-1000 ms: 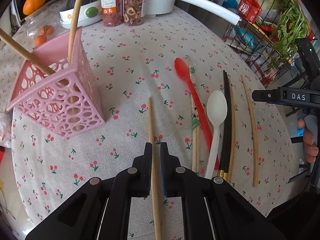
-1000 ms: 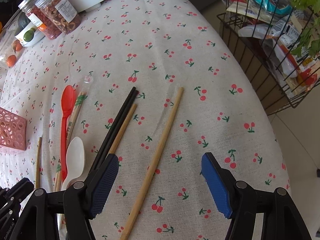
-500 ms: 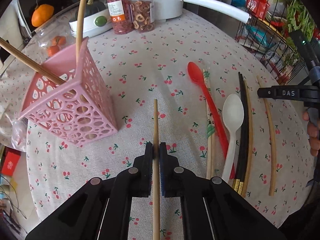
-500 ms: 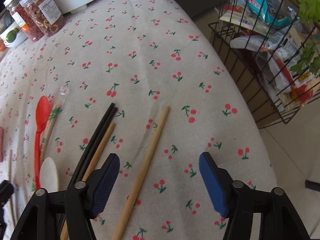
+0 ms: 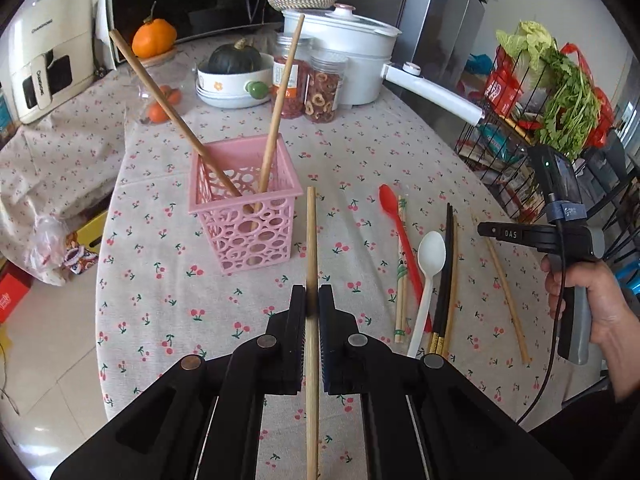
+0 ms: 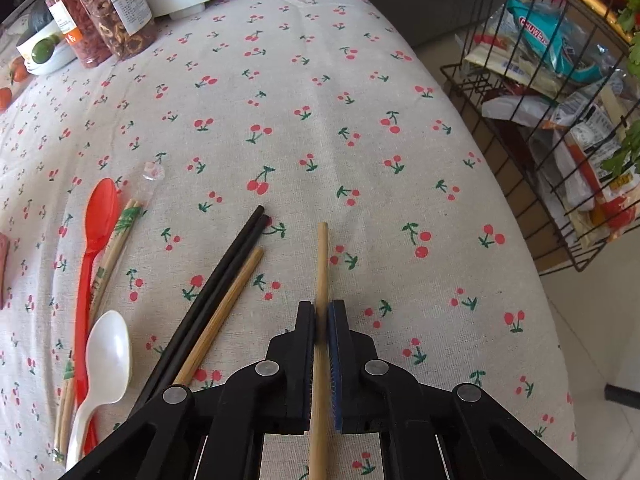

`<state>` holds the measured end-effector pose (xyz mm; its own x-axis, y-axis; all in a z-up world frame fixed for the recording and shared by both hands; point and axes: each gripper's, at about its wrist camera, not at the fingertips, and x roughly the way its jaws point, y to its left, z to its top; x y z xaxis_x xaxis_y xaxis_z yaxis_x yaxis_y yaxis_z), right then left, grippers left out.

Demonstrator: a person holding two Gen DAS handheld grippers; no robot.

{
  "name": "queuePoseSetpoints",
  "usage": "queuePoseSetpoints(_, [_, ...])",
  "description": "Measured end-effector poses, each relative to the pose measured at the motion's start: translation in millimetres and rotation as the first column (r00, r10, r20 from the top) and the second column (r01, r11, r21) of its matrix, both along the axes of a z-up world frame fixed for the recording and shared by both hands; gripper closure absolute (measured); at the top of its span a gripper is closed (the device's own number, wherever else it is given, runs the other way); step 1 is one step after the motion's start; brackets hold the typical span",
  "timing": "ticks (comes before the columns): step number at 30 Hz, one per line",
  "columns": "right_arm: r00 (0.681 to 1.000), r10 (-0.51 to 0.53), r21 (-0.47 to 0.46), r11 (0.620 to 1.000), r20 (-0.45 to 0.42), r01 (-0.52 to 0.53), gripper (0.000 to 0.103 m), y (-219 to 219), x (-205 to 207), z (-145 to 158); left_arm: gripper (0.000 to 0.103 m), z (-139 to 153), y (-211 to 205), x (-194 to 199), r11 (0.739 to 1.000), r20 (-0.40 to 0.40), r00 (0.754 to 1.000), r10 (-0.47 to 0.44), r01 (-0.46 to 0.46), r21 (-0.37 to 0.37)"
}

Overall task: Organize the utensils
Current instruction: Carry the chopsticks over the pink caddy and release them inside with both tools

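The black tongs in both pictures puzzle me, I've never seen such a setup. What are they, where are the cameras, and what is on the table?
They are hand-held grippers, one in each of a person's hands, each carrying a camera looking along its fingers. In the left camera's picture, the left gripper is shut on a wooden chopstick, near a pink basket holding two more. The right camera shows the right gripper shut on another chopstick. On the cherry tablecloth lie a red spoon, a white spoon and black chopsticks.
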<state>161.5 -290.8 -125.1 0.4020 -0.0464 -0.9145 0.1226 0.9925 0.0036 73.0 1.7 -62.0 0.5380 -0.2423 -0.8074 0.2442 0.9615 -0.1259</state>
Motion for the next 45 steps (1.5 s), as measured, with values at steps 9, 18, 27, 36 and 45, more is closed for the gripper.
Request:
queuePoseSetpoints(9, [0.976,0.032,0.126,0.99,0.214,-0.06,0.098,17,-47,77,0.097,54,15,-24,0.998,0.122,0.993,-0.005,0.013,-0.068])
queuePoseSetpoints(18, [0.913,0.039,0.196,0.972,0.407,-0.129,0.098,34,-80,137,0.097,111,36,-35,0.987,0.276,0.96,0.04,0.005,-0.161])
queuePoseSetpoints(27, [0.85,0.038,0.222,0.958,0.526,-0.18,0.098,51,-79,168,0.097,162,81,-30,0.956,0.507,0.822,0.26,-0.147,-0.253])
queuePoseSetpoints(36, [0.836,0.088,0.196,0.954,0.541,-0.227,0.098,76,-64,166,0.097,132,73,14,0.951,0.539,0.791,0.29,-0.176,-0.254])
queuePoseSetpoints(45, [0.847,0.087,0.217,0.948,0.524,-0.232,0.098,77,-50,158,0.097,81,60,55,0.965,0.468,0.847,0.252,-0.181,-0.192])
